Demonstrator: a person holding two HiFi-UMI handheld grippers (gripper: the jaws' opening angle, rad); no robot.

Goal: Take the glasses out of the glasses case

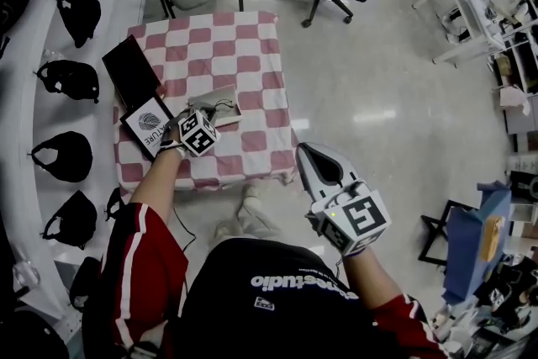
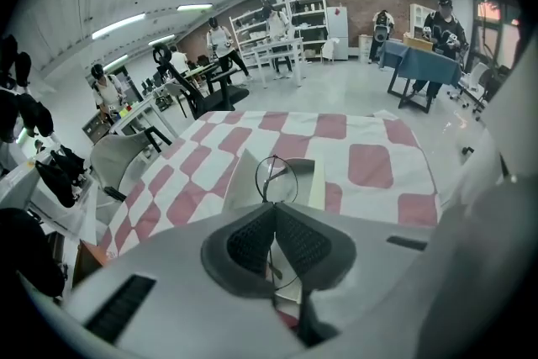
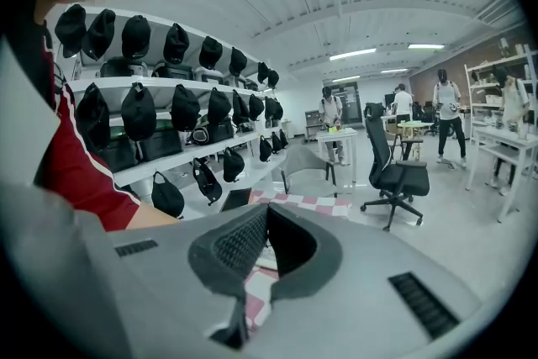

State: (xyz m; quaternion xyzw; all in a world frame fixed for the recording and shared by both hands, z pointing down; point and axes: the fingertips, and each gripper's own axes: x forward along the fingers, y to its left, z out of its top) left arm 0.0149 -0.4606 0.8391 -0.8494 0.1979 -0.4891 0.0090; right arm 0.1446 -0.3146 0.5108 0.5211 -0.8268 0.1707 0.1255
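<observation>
Your left gripper (image 2: 274, 208) has its jaws closed on the thin frame of the glasses (image 2: 276, 177). One lens stands up beyond the tips, just above the open case (image 2: 239, 181) on the table (image 2: 370, 130). Your right gripper (image 3: 266, 211) is closed on nothing, well away beside the table.

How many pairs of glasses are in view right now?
1: the glasses, pinched by the left gripper, at the open glasses case. The case's inside is partly hidden.
</observation>
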